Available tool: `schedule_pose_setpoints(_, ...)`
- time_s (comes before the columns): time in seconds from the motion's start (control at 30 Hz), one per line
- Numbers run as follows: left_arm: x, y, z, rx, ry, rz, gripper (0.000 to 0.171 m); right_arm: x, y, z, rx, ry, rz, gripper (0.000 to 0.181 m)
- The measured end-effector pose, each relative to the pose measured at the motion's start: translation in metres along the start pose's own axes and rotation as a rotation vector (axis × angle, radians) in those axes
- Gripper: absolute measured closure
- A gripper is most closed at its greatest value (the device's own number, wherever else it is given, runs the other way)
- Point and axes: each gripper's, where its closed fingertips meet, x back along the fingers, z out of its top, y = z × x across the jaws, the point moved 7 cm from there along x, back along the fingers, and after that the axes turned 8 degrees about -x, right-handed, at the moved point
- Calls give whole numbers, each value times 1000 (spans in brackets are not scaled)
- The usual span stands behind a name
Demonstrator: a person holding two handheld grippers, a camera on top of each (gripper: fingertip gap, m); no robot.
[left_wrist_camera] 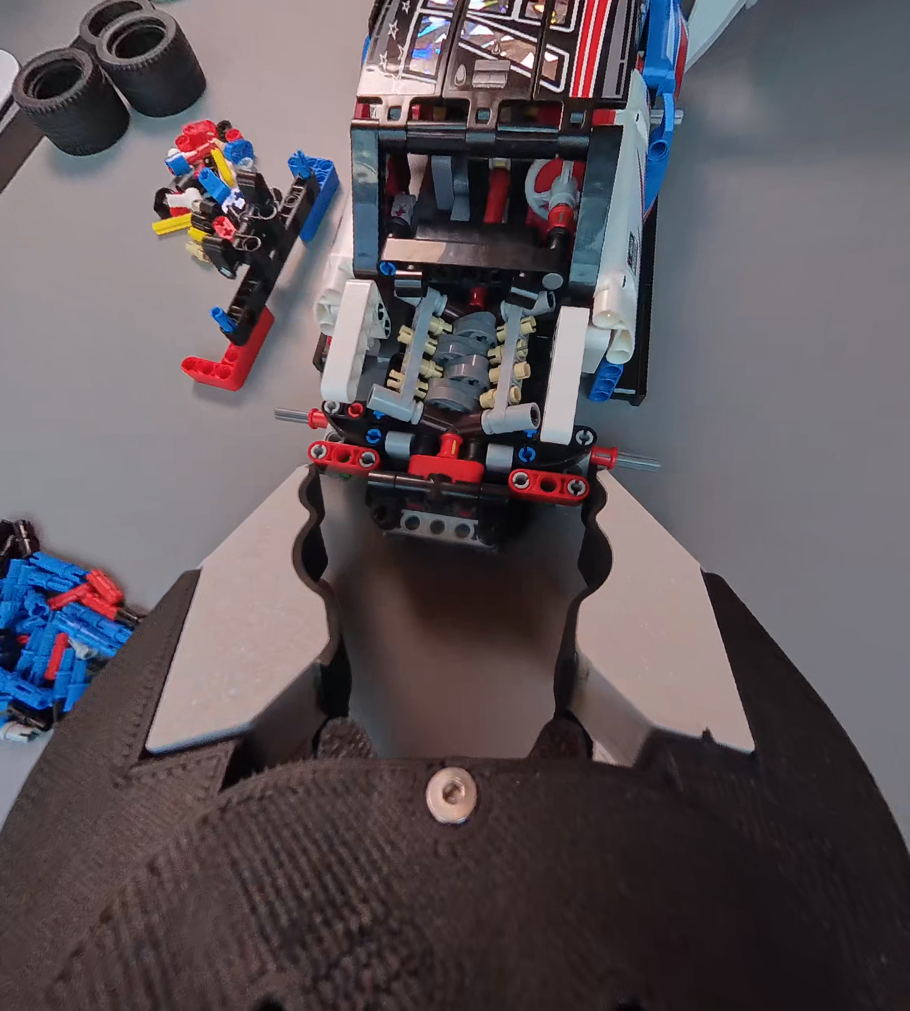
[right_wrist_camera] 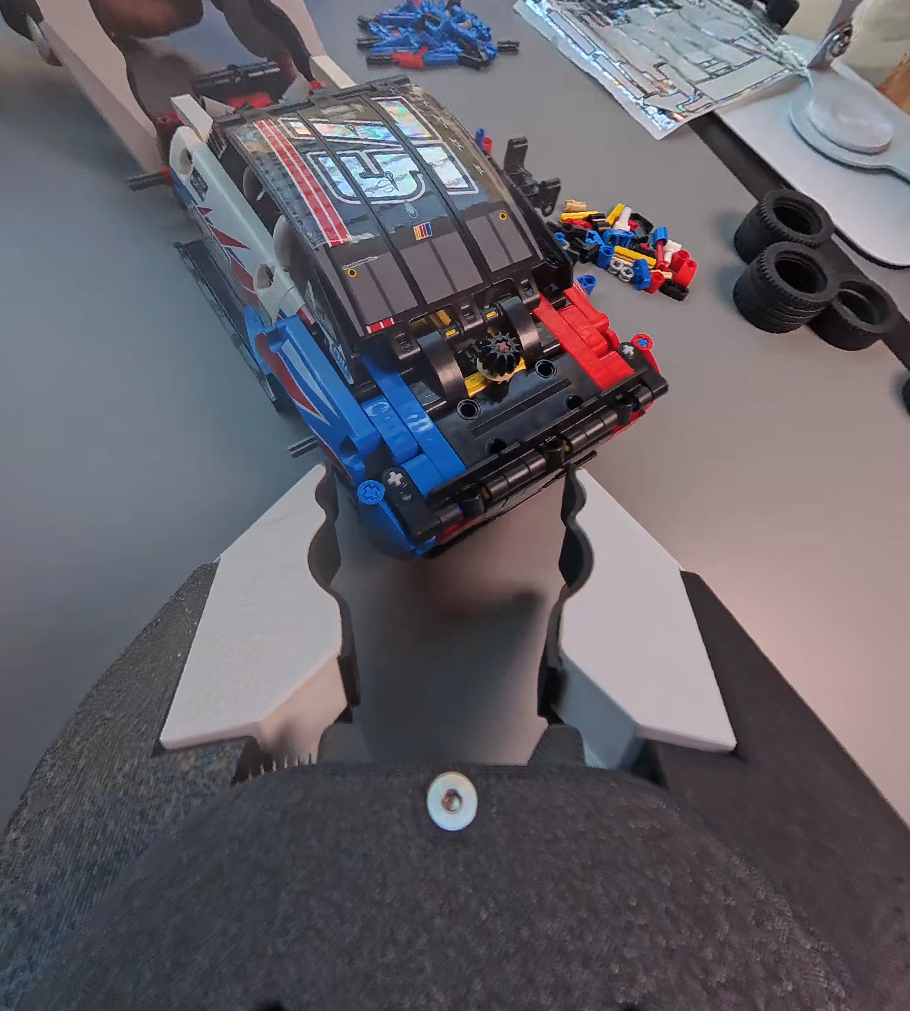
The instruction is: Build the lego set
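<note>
The lego car lies on the grey table with its open engine end towards my left gripper. The left gripper is open, its two fingertips either side of the car's red-beamed nose; I cannot tell if they touch it. In the right wrist view the car shows its black stickered roof and blue and red tail. My right gripper is open, its fingertips either side of the tail. The left gripper's white fingers show at the car's far end.
Black tyres stand beside the car. A pile of mixed small parts and a black, blue and red beam assembly lie near it. There are also a heap of blue pins, a sticker sheet and a grey stand base.
</note>
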Motion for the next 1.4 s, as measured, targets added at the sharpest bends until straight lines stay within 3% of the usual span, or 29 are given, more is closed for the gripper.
schedule_pose_setpoints(0.3, -6, -8, 2, -26, 21, -35, 77, 9, -3, -8, -25, 10, -54, 112)
schedule_pose_setpoints(0.5, 5, -5, -1, 7, 52, -9, 84, 13, -12, -10, -34, 7, -19, 118)
schedule_pose_setpoints(0.57, 16, -2, -2, 44, 93, -27, 78, 17, -13, -11, -40, 14, 1, 123)
schedule_pose_setpoints(0.67, 38, -10, 2, 131, 227, 0, 91, 30, -12, -7, -57, 61, 48, 124)
schedule_pose_setpoints(0.77, 49, -36, 12, 210, 349, 85, 114, 45, -10, 6, -128, 205, 116, 125)
schedule_pose_setpoints(0.8, 47, -48, 14, 223, 328, 133, 124, 48, -10, 11, -155, 264, 133, 126)
schedule_pose_setpoints(0.9, 27, -76, 22, 161, 163, 187, 124, 52, -7, 17, -184, 356, 128, 128)
schedule_pose_setpoints(1.0, -6, -93, 36, 101, 42, 70, 116, 49, -4, 16, -172, 370, 67, 131)
schedule_pose_setpoints(1.13, -44, -103, 46, 47, -82, -98, 119, 48, -2, 15, -192, 383, 57, 134)
schedule_pose_setpoints(1.23, -63, -106, 44, 3, -190, -160, 134, 51, -1, 16, -191, 397, 50, 136)
schedule_pose_setpoints(1.3, -65, -108, 47, -37, -222, -173, 164, 51, 1, 14, -189, 395, 40, 139)
schedule_pose_setpoints(1.4, -41, -116, 71, -9, -191, -196, 165, 51, 3, 12, -199, 388, 33, 139)
